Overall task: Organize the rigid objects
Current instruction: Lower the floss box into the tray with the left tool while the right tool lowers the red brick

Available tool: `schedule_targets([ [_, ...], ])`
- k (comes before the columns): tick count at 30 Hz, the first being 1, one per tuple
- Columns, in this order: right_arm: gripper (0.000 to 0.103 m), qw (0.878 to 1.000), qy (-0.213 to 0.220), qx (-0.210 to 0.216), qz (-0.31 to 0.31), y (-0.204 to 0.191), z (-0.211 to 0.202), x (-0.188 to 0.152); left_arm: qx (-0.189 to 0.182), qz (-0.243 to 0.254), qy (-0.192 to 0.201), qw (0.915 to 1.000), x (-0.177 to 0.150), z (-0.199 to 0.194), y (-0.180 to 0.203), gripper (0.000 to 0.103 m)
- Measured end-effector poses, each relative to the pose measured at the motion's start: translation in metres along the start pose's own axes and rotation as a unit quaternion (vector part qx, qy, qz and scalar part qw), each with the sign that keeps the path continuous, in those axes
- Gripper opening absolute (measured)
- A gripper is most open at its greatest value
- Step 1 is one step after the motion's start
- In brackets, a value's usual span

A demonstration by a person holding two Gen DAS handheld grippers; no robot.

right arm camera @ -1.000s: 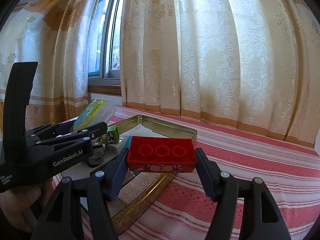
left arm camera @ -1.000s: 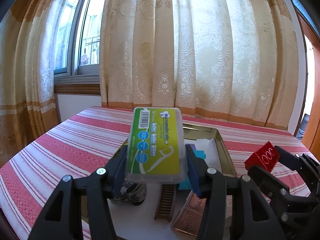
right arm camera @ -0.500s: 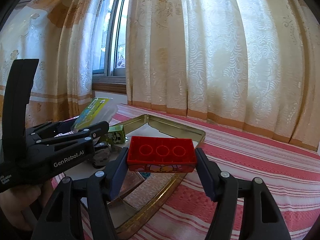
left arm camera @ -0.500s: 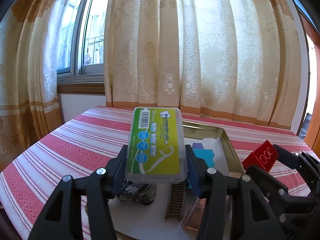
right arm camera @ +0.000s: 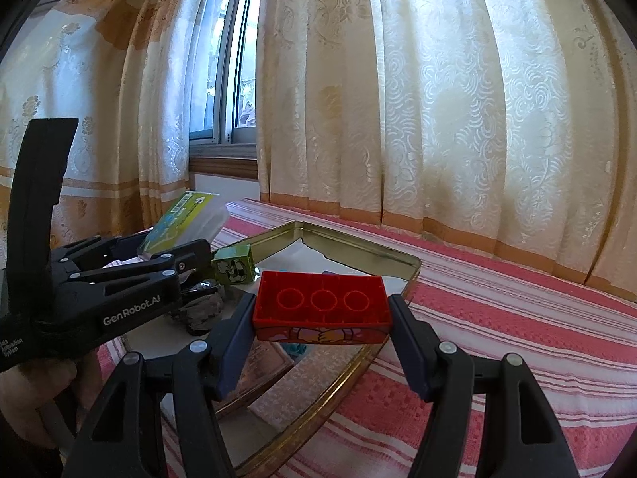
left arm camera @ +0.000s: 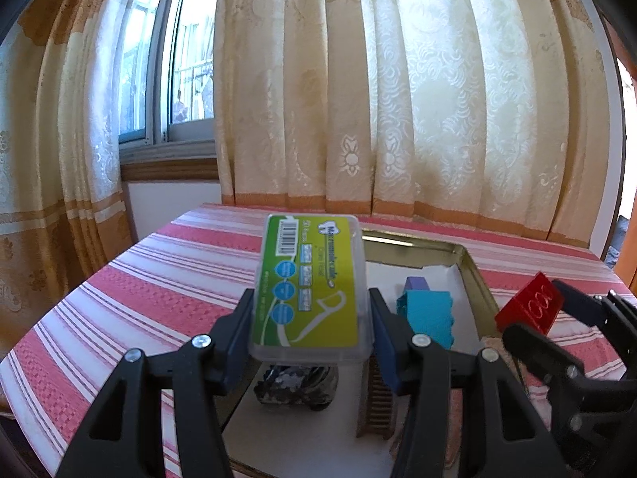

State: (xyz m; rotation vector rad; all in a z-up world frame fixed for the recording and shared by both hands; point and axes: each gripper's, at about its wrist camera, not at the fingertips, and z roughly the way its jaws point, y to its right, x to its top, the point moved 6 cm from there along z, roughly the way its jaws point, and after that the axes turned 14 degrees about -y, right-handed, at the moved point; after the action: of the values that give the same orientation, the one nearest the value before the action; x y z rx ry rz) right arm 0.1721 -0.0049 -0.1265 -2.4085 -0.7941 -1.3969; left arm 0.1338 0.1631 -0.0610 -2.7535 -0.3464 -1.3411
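Between my left gripper's (left arm camera: 310, 330) fingers, nearest the left wrist camera, I hold a clear rectangular plastic box of dental floss picks with a green and yellow label (left arm camera: 310, 286); the blue pads press on its two long sides and it hangs in the air, tilted up toward the curtain. In the right wrist view my right gripper (right arm camera: 321, 312) is clamped the same way on a red rectangular plastic building block (right arm camera: 321, 304), hollow underside facing up, a cartoon print along its near side.

Just under both held things lies a shallow gold-coloured metal tray (right arm camera: 354, 374) on the table covered by a red and white striped cloth (right arm camera: 517, 318). Inside it, near its front edge, I see a dark crumpled lump (left arm camera: 294, 386) below the floss box and a brown ribbed comb-like piece (left arm camera: 376, 398) beside it. A copper-coloured flat piece (right arm camera: 262, 358) rests below the red block. Further in stands a turquoise toothed plastic block (left arm camera: 428, 312), touching a small purple block (left arm camera: 416, 283) behind it. A green printed cube (right arm camera: 235, 267) sits by the tray's left rim in the right wrist view.

Behind the table's far edge hang cream and tan patterned curtains (left arm camera: 398, 99), parted at the left on a window (left arm camera: 167, 59).
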Motion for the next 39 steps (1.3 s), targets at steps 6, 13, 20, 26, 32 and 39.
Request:
schedule_targets([
  [6, 0.067, 0.999, -0.028, 0.03, 0.017, 0.009, 0.014, 0.017, -0.009, 0.005, -0.028, 0.9996, 0.008, 0.01, 0.0, 0.053],
  [13, 0.067, 0.997, -0.056, 0.05, 0.032, 0.015, 0.041, 0.043, -0.005, 0.024, -0.069, 0.9973, 0.012, 0.027, 0.006, 0.053],
  [20, 0.067, 0.99, -0.112, 0.073, 0.048, 0.017, 0.075, 0.041, -0.001, 0.04, -0.085, 0.9955, 0.014, 0.034, 0.014, 0.054],
  [26, 0.083, 0.988, -0.11, 0.089, 0.064, 0.021, 0.073, 0.038, 0.009, 0.036, -0.085, 0.9957, 0.013, 0.033, 0.012, 0.072],
  [32, 0.087, 0.991, -0.078, 0.087, 0.071, 0.021, 0.046, 0.036, 0.024, 0.04, -0.059, 0.9972, 0.011, 0.012, 0.014, 0.102],
  [39, 0.091, 0.996, -0.028, 0.057, 0.056, 0.017, -0.001, 0.032, 0.04, 0.034, -0.04, 0.9978, 0.008, -0.02, 0.01, 0.103],
])
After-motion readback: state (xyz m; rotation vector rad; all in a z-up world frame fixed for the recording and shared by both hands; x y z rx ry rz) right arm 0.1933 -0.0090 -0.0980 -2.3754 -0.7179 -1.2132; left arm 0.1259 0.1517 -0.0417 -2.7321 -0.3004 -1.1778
